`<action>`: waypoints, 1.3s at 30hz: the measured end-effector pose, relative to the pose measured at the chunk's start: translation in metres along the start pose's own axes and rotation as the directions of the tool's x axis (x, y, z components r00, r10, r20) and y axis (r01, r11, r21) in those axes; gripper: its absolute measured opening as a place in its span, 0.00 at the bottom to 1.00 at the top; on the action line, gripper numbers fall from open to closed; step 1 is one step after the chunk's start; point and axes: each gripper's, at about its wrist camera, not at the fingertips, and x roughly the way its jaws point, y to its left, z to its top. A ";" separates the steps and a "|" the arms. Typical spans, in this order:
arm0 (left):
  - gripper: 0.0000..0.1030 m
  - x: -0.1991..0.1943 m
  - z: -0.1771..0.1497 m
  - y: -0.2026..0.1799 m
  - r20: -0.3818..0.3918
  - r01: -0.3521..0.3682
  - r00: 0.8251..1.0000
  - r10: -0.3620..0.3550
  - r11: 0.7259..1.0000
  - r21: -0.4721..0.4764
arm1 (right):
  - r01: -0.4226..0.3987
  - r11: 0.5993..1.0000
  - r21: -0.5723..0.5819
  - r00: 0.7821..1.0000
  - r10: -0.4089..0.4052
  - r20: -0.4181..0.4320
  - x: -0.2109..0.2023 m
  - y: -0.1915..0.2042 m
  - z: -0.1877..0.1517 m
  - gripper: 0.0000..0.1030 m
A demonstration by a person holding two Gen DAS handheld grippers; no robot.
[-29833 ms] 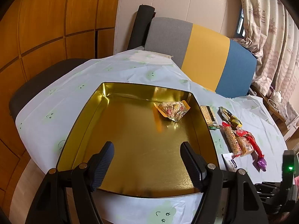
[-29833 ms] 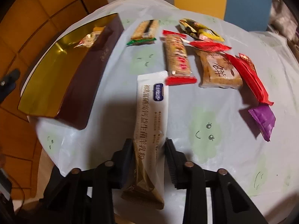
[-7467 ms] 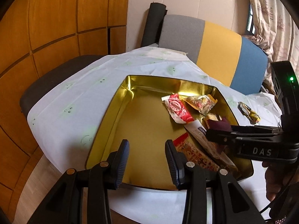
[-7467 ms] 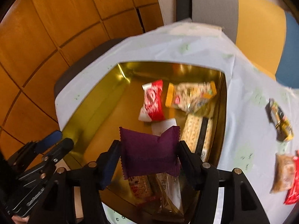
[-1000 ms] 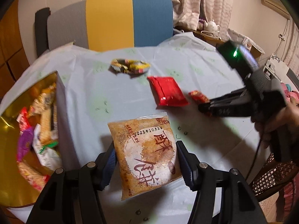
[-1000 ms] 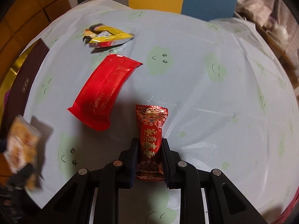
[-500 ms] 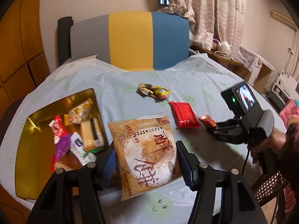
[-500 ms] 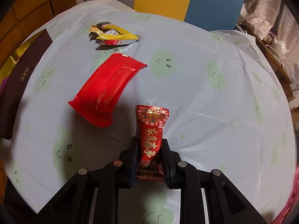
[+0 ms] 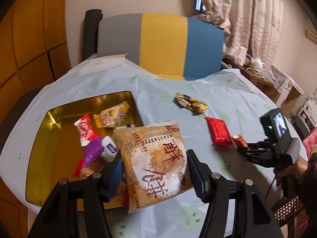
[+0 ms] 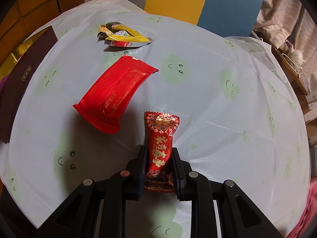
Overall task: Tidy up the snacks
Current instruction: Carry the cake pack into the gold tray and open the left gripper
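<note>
My left gripper (image 9: 153, 165) is shut on a clear pastry packet (image 9: 153, 158) with brown crumbs and red writing, held in the air over the near right edge of the gold tin (image 9: 42, 148). Several snacks lie in the tin, among them a purple packet (image 9: 93, 152) and a red-and-white one (image 9: 85, 130). My right gripper (image 10: 159, 158) is shut on a small red candy packet (image 10: 160, 138) with gold characters, just above the table. A red wrapper (image 10: 114, 95) and a yellow-black wrapper (image 10: 120, 34) lie on the cloth beyond it.
A pale cloth with green faces (image 10: 227, 109) covers the round table. A grey, yellow and blue chair (image 9: 162, 43) stands behind it, curtains and a side shelf with a teapot (image 9: 257, 60) to the right. A person's hand (image 9: 291, 168) holds the right gripper.
My left gripper has carried the pastry packet left and up, from over the cloth to over the tin's edge. The right gripper has stayed almost still, holding the red candy packet.
</note>
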 end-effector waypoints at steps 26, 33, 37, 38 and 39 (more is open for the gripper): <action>0.60 -0.002 -0.035 0.196 -0.129 -0.131 0.989 0.073 0.837 -0.531 | 0.043 0.998 -0.053 0.999 -0.043 0.011 -0.001 0.009 -0.002 0.23; 0.60 0.033 -0.034 0.182 -0.186 -0.127 0.982 0.036 0.852 -0.508 | 0.042 0.998 -0.050 0.999 -0.041 0.012 -0.001 0.008 -0.002 0.23; 0.60 0.049 -0.033 0.177 -0.221 -0.125 0.975 0.014 0.858 -0.498 | 0.040 0.998 -0.046 0.999 -0.040 0.012 -0.001 0.008 -0.001 0.23; 0.60 0.053 -0.034 0.175 -0.238 -0.137 0.971 0.019 0.861 -0.489 | 0.040 0.998 -0.046 0.999 -0.040 0.012 -0.001 0.007 -0.001 0.23; 0.60 0.055 -0.035 0.175 -0.248 -0.146 0.969 0.024 0.862 -0.485 | 0.041 0.998 -0.046 0.999 -0.040 0.012 -0.001 0.007 -0.001 0.23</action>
